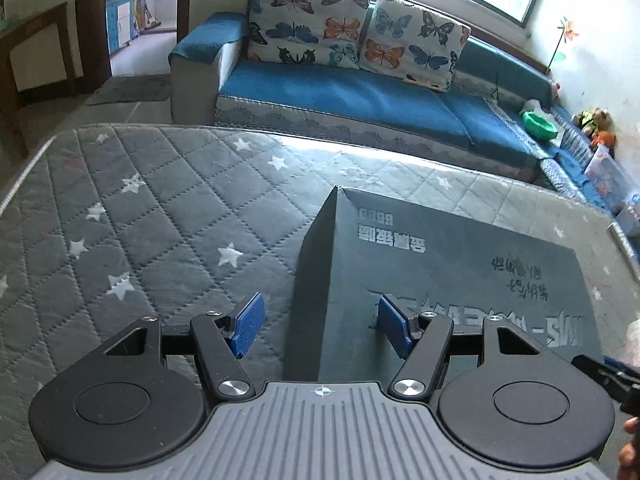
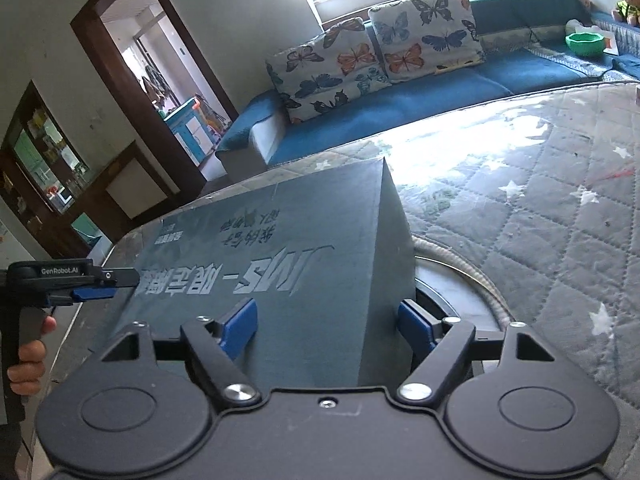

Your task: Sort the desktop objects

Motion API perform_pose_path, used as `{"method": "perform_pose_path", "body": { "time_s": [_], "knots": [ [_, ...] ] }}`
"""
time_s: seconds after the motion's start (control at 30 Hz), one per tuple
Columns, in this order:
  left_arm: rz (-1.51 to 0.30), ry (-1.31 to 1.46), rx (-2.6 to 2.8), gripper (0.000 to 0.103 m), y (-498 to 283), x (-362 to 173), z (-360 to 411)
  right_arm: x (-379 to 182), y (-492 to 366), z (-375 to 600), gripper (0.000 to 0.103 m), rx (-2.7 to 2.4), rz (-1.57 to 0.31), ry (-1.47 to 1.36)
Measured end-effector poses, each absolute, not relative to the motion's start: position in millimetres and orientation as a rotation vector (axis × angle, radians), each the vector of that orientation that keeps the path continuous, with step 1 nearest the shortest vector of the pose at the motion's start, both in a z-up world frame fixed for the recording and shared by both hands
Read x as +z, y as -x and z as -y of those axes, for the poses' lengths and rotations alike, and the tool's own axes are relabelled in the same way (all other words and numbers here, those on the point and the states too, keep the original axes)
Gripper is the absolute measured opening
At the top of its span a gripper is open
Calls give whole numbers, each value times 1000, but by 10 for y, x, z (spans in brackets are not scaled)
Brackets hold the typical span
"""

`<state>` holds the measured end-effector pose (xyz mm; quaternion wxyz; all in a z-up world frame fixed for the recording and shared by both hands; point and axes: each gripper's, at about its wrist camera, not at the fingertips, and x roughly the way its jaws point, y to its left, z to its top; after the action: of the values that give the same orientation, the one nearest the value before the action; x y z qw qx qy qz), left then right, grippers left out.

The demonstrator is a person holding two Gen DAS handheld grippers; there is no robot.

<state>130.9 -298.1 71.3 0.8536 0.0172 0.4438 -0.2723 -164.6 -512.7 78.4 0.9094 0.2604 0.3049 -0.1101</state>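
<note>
1. Left wrist view: the left gripper (image 1: 318,328) has its blue-padded jaws spread wide and holds nothing. It straddles the near left corner of a large dark grey-blue cardboard box with pale printed lettering (image 1: 440,276); one pad sits over the lid, the other hangs over the cloth beside the box wall. The box stands closed on a grey quilted table cover with white stars (image 1: 140,208). No loose small objects show on the cover here. Behind the table runs a blue sofa (image 1: 340,92) with butterfly-print cushions (image 1: 308,28).

2. Right wrist view: the right gripper (image 2: 328,326) is likewise wide open and empty, set across the box's (image 2: 260,264) near right corner. Just beside the box's right wall a round dark item with a metal hose curving round it (image 2: 464,280) lies partly hidden; what it is I cannot tell. At the left edge the other gripper (image 2: 96,280) shows side-on, in a person's hand (image 2: 28,356).

3. Progress: with the box shut and little else in view, this fits either objects already put away or sorting yet to come. The pictures do not settle which.
</note>
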Motion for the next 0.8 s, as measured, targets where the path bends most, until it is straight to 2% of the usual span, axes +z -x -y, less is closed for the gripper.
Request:
{"method": "perform_pose_path", "body": {
  "time_s": [0.07,0.53,0.8],
  "knots": [
    [-943,-8,-584,72,-1330,681,2967,762,1631,5136,79,-222,-625,-546],
    [-1027,159,-638,83,-1452,441,2964,650,1512,5166,92,-191,-599,-595],
    [-1036,155,-649,85,-1485,404,3001,659,1413,5131,96,-186,-590,-606]
  ]
}}
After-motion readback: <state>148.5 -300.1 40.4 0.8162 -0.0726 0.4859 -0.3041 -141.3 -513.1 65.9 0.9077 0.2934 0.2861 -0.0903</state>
